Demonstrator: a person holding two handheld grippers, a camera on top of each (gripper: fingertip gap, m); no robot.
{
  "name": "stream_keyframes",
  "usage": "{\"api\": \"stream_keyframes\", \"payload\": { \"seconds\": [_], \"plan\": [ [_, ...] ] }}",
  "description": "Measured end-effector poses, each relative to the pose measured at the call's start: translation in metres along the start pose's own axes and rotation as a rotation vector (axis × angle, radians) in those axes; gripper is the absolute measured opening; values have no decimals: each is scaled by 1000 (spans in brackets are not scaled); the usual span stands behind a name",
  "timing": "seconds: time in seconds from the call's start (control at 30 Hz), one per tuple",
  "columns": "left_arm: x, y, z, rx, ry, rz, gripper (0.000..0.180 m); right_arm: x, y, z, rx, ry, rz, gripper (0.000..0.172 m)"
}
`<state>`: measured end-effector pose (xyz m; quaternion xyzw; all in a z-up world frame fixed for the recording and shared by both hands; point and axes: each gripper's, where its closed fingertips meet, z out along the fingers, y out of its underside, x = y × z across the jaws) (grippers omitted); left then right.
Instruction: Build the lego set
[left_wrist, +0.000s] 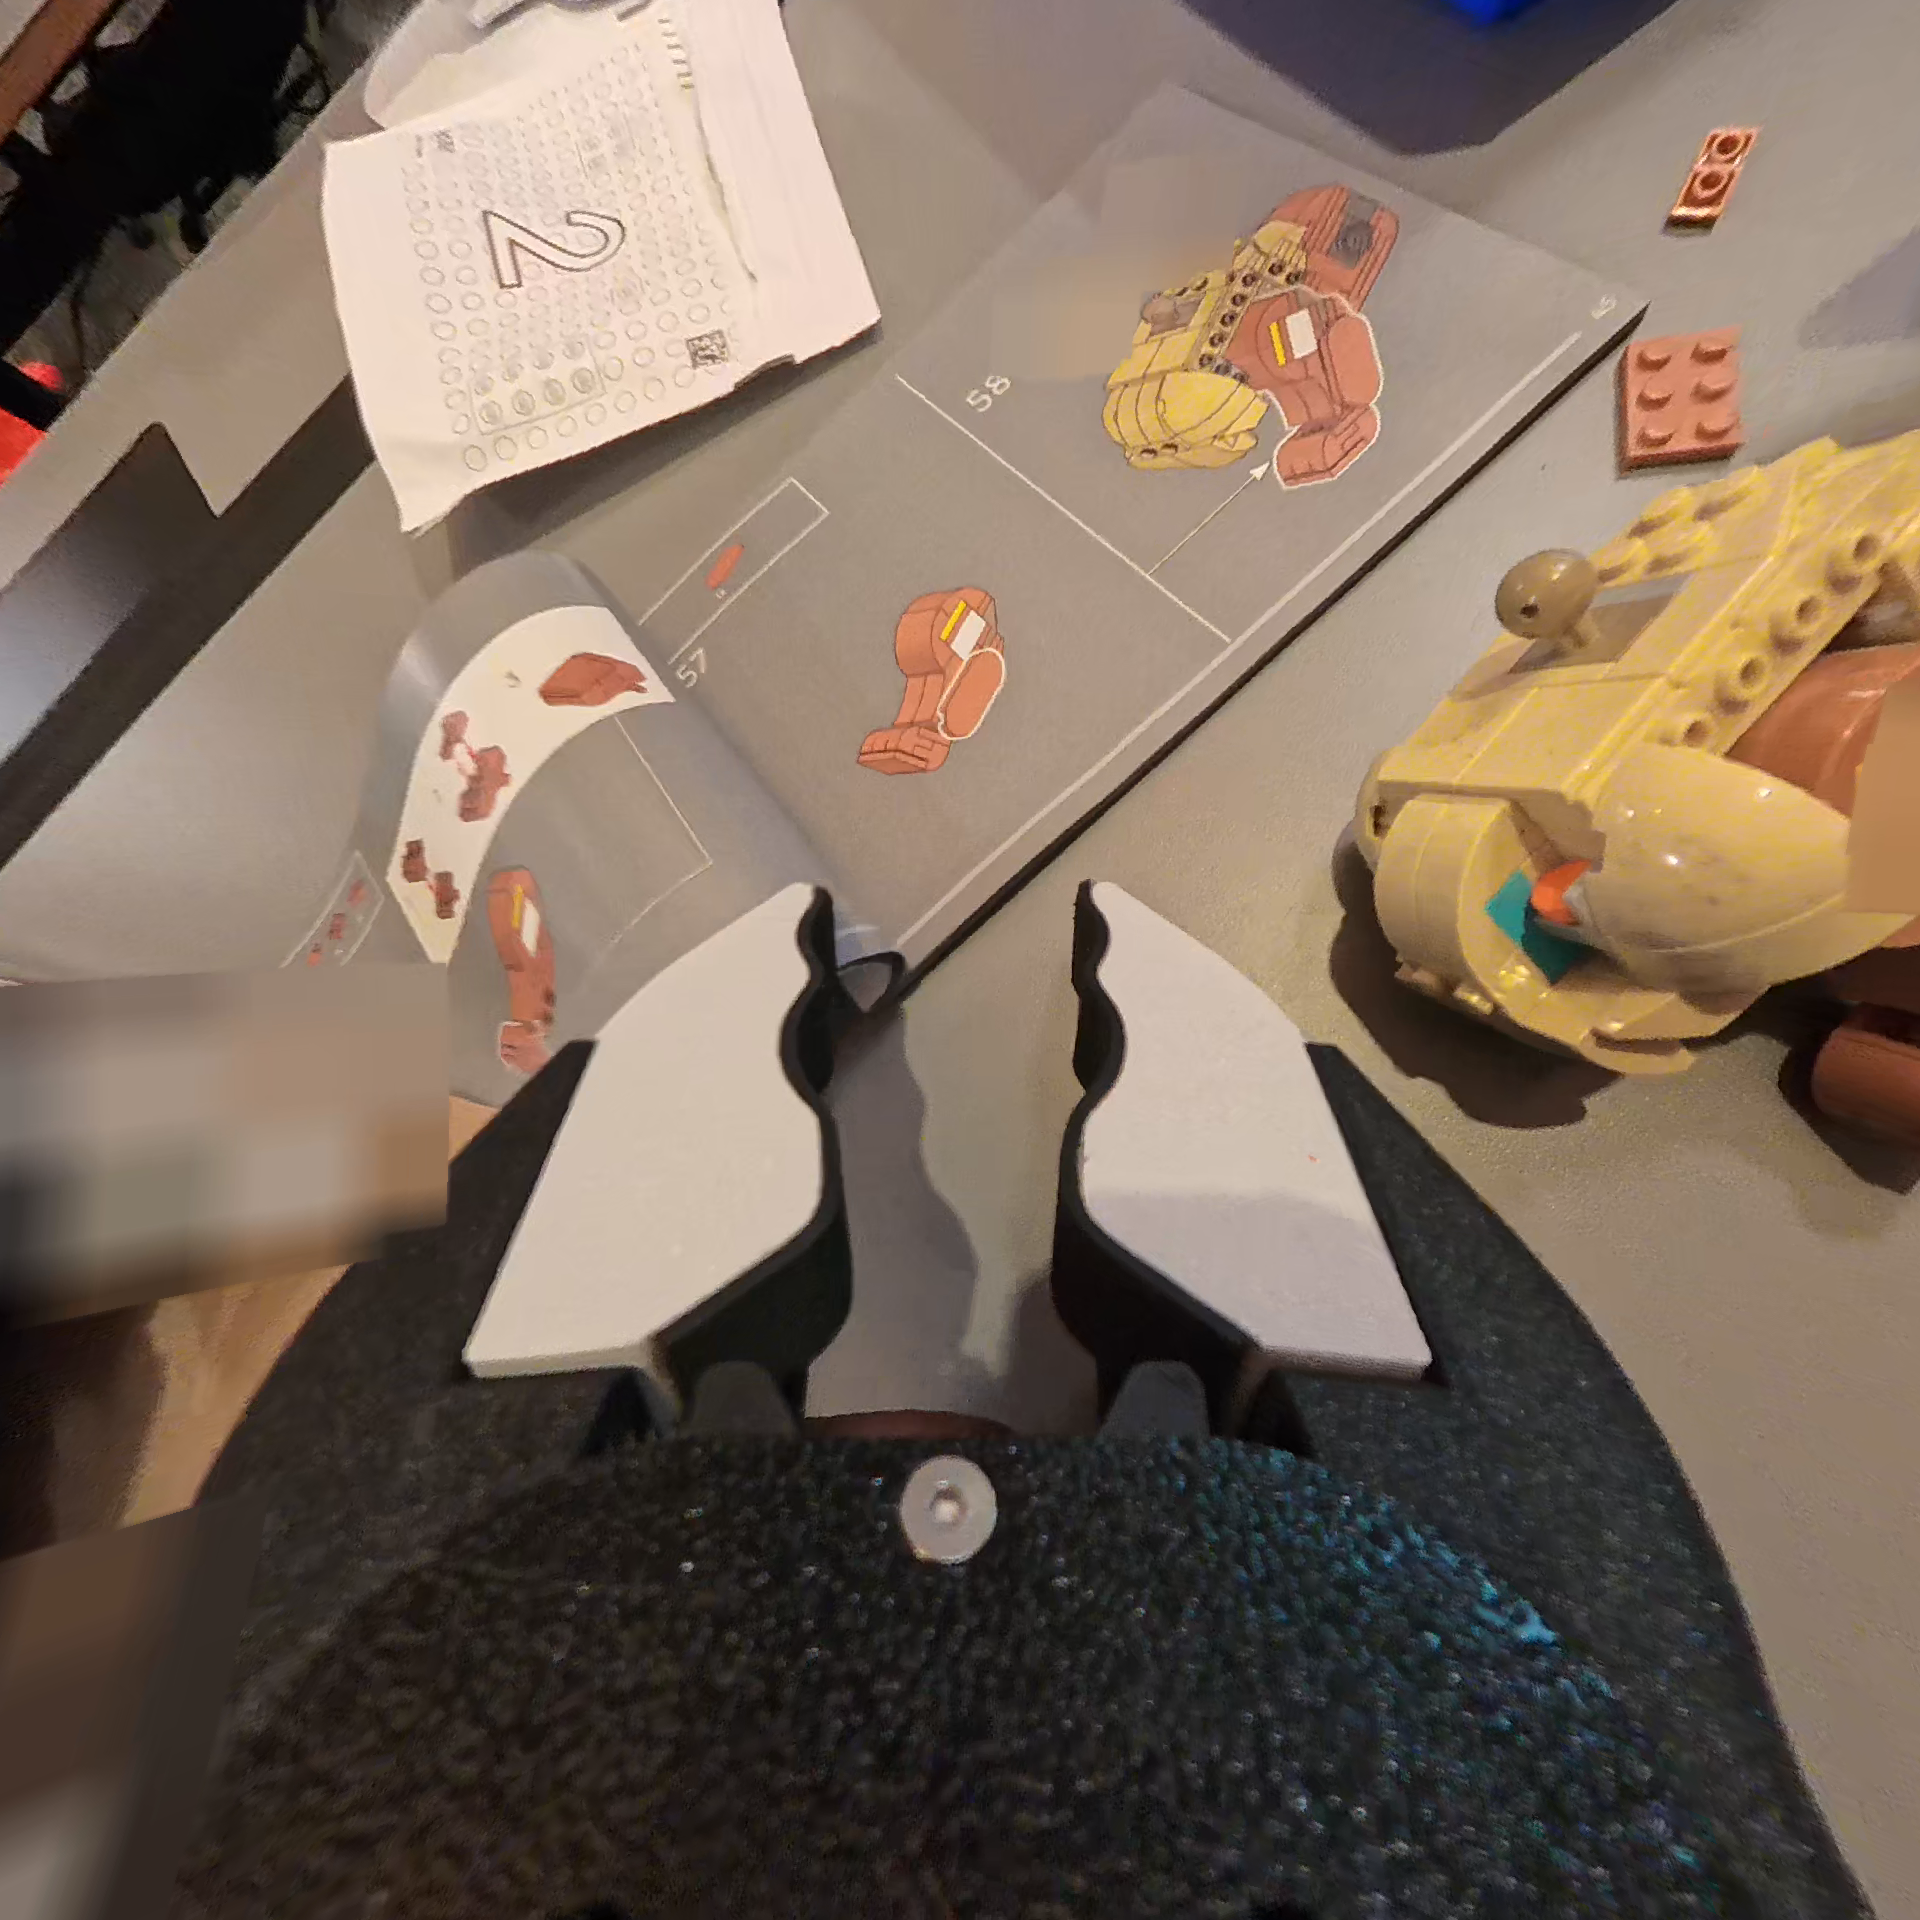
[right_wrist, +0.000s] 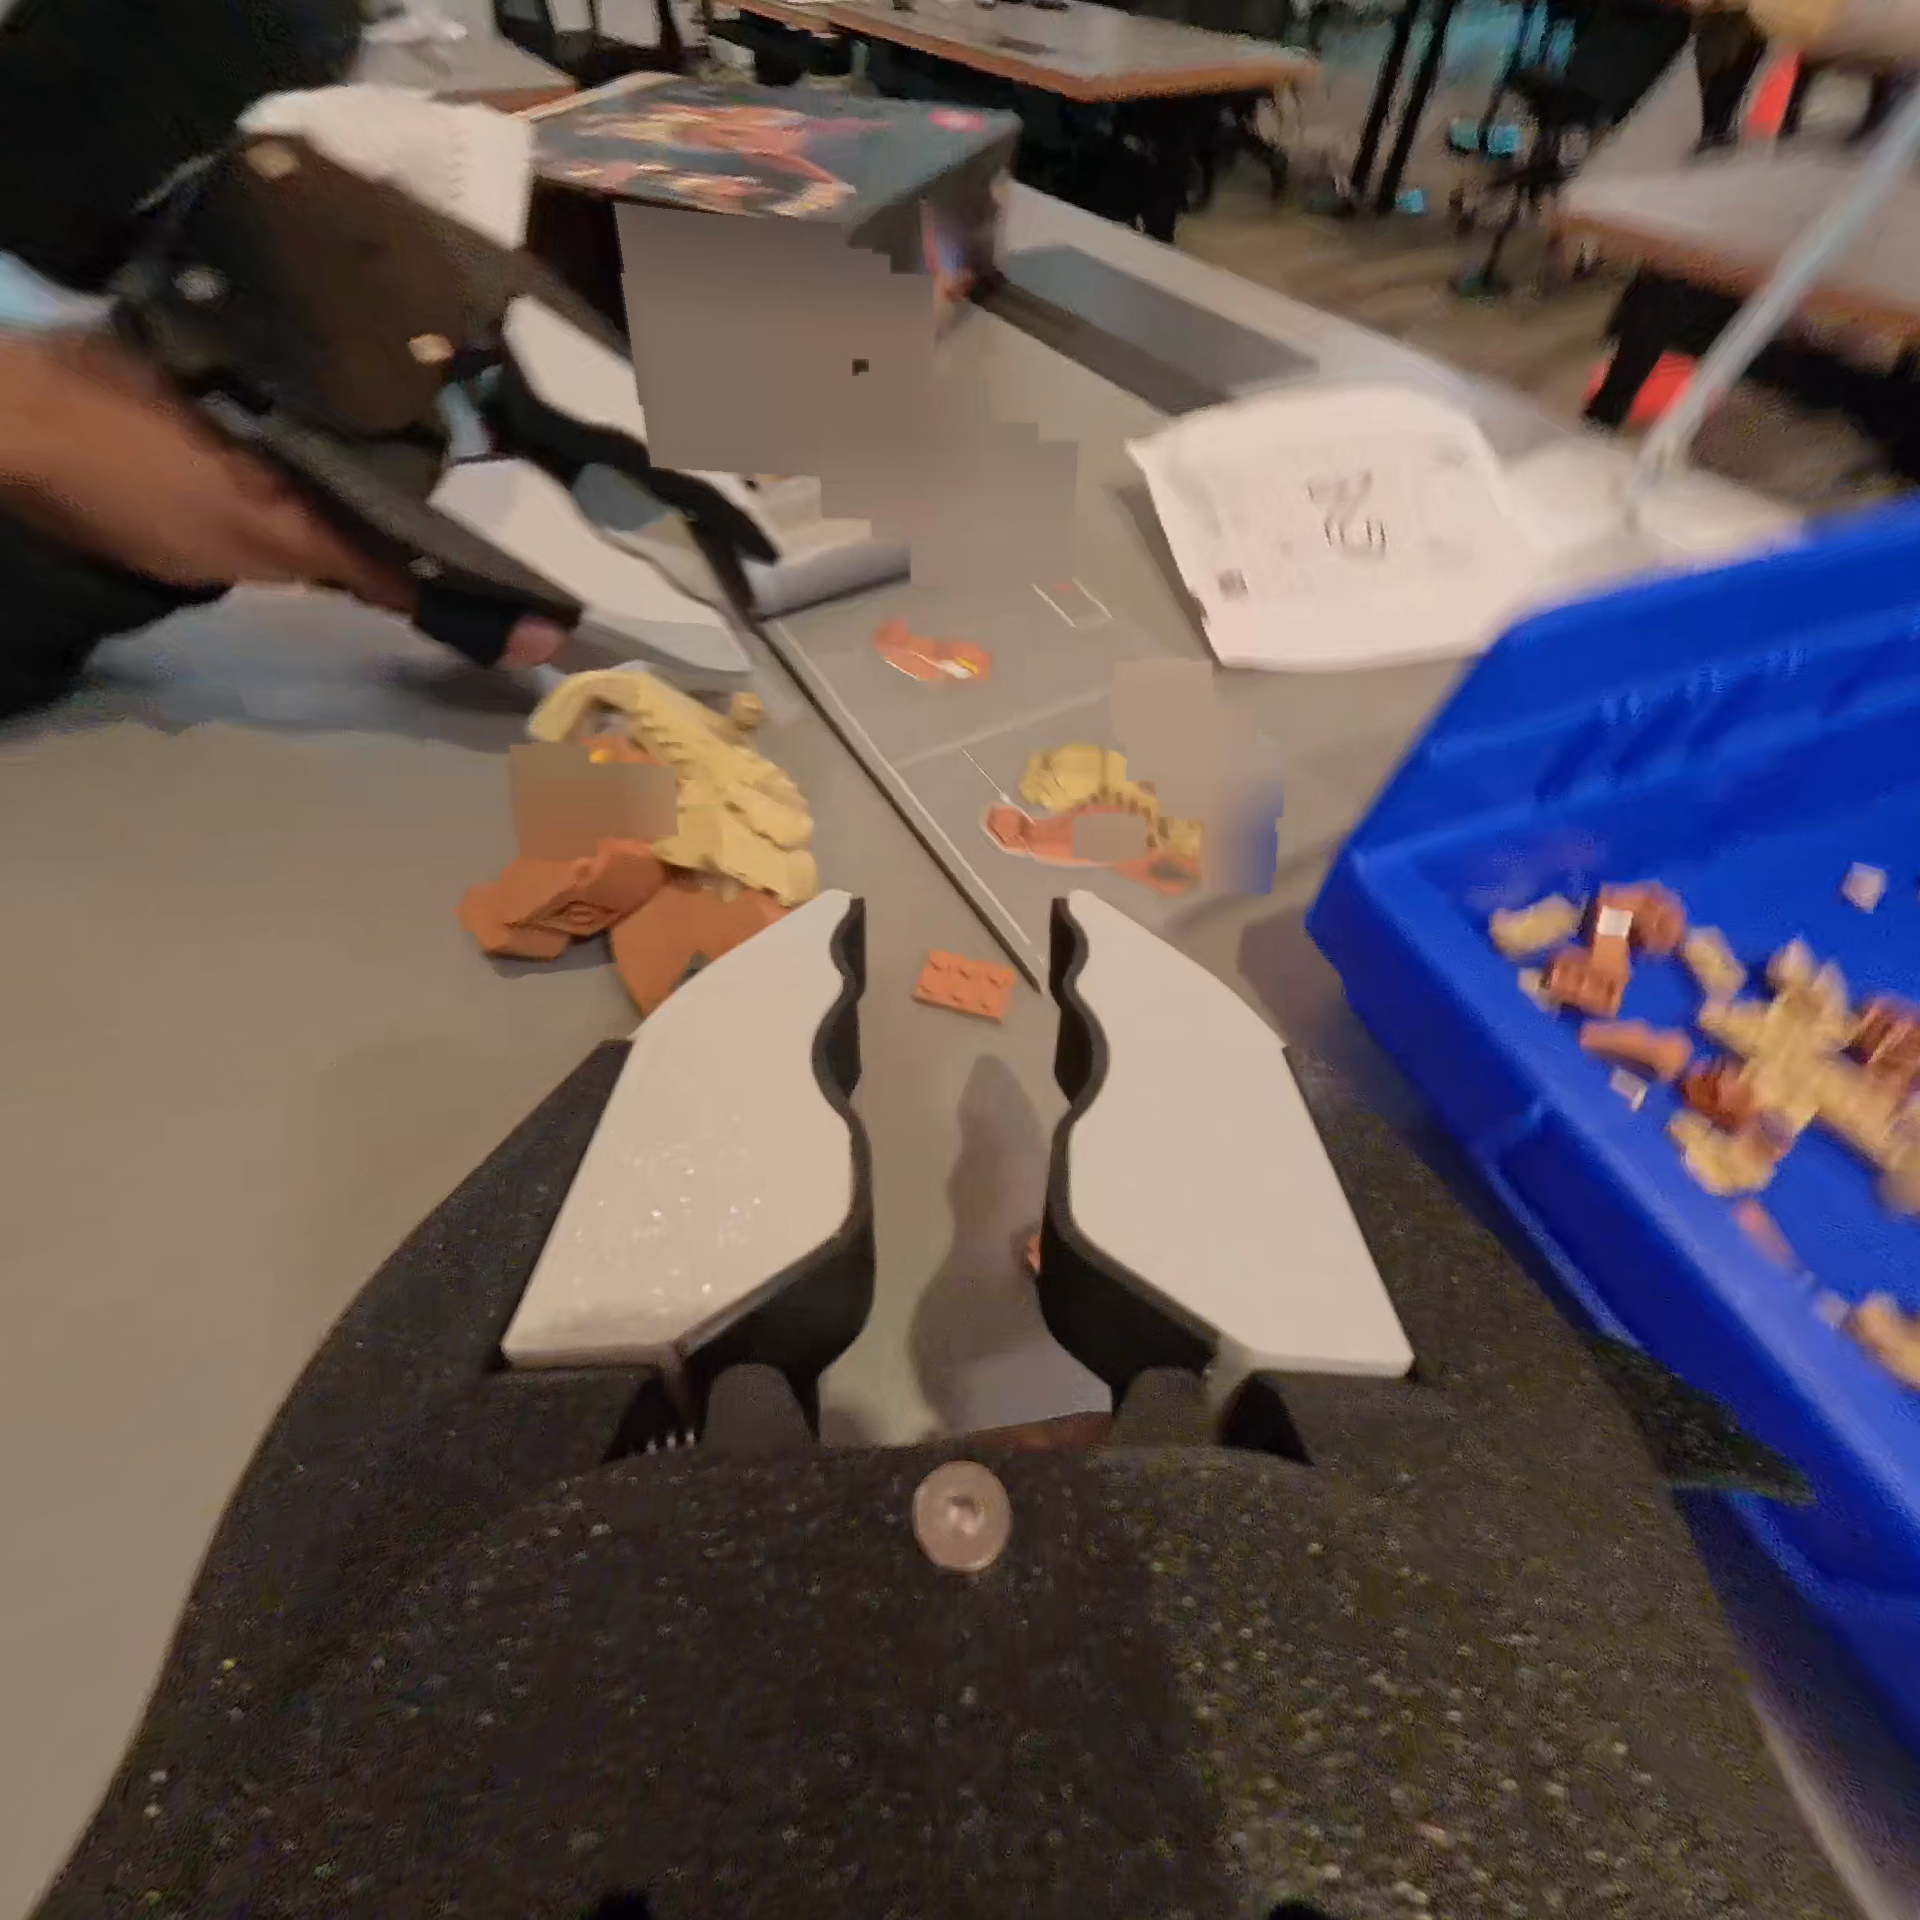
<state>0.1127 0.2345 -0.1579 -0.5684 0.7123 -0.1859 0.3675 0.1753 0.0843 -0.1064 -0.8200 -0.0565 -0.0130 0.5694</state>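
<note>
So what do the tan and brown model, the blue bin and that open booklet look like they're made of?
Tan and brown model: hard moulded plastic bricks, slightly glossy, judging by the studs and highlights on its curved shell. Blue bin: probably rigid plastic, with a smooth, uniform colour and thick moulded rim. Open booklet: printed paper, likely coated, as its left page curls up in a smooth bend.

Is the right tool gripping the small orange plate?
No. The right tool is open, and the orange plate lies flat on the grey table beyond its fingertips.

worktop (right_wrist: 208, 935): grey, matte
tables behind (right_wrist: 1039, 52): wood-edged tops, dark legs
floor (right_wrist: 1299, 239): wood-toned
light: dim, warm, indoor
</note>
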Motion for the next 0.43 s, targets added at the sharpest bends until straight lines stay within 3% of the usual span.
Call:
{"api": "stream_keyframes", "payload": {
  "seconds": [0.13, 0.27, 0.43],
  "plan": [
    [-14, -3, -7, -109, -113, 111, 58, -58, -43, -17, 80, -49, -473, 34],
    [-20, -15, -15, -245, -247, 304, 62, -126, -54, -21, 28, -163, -844, 30],
    [-2, -44, -23, -311, -335, 503, 66, -173, -52, -19, -77, -186, -1109, 37]
  ]
}}
